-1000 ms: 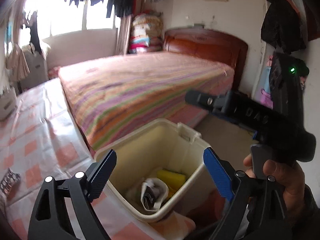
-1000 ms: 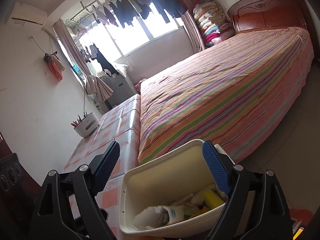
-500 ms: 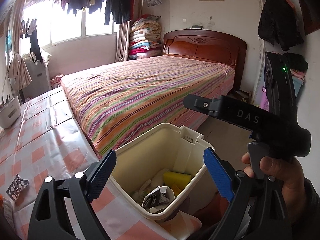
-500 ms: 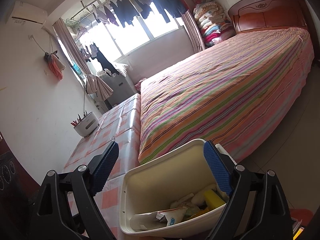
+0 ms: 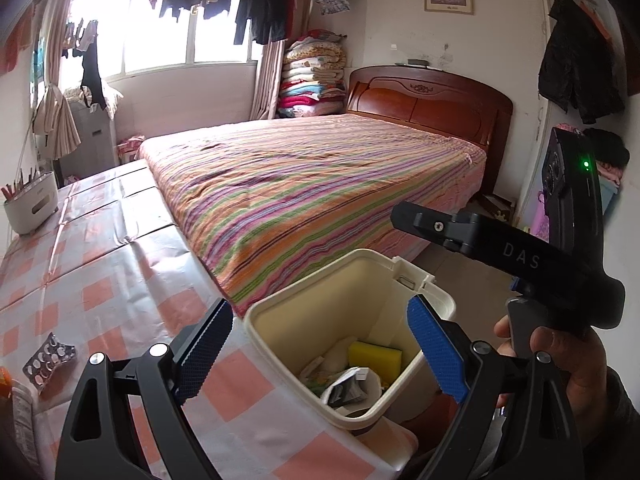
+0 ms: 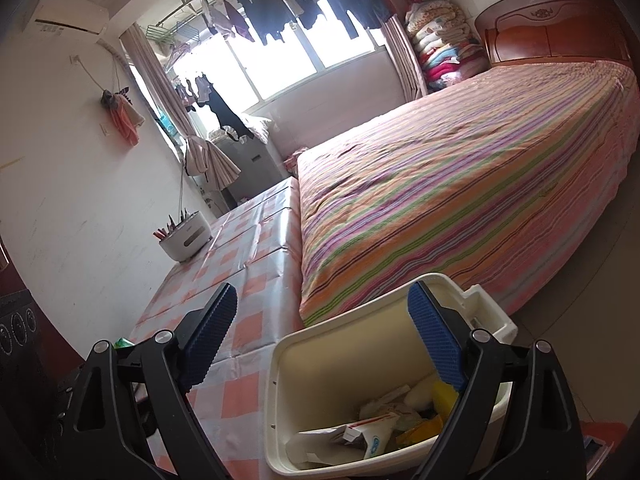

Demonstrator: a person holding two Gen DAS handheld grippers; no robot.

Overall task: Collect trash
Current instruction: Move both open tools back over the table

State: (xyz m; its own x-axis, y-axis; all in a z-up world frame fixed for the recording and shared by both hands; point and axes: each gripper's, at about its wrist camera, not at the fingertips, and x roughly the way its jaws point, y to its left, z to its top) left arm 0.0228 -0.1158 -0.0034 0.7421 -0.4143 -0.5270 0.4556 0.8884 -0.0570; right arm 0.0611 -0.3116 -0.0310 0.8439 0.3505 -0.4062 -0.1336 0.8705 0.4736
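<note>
Trash bin: we see a cream plastic trash bin [image 5: 316,320] standing at the table's corner, between the table and the striped bed, its mouth uncovered.
Contents: inside lie a yellow sponge [image 5: 374,358], crumpled paper [image 5: 350,390] and a white wrapper with red and blue print [image 6: 368,438]; the rest is too jumbled for us to name.
Left claw: our left claw [image 5: 320,354] hangs above the bin with its jaws wide apart and nothing between the pads.
Right claw: our right claw [image 6: 326,346] hangs over the bin's near rim, also spread wide and holding nothing; in the left wrist view its black body shows at the right, gripped by a hand [image 5: 560,364].
Table: the table [image 5: 104,264] wears a glossy pink-and-white checked cloth.
On the table: a used silver blister pack [image 5: 49,358] lies near the left edge, well apart from the bin; a white holder with pens [image 6: 186,238] stands at the far end by the wall.
Bed: the bed [image 5: 320,184] with its striped cover runs just beside the table, a wooden headboard [image 5: 430,102] behind it.
Window: clothes hang along the window [image 6: 280,56].
</note>
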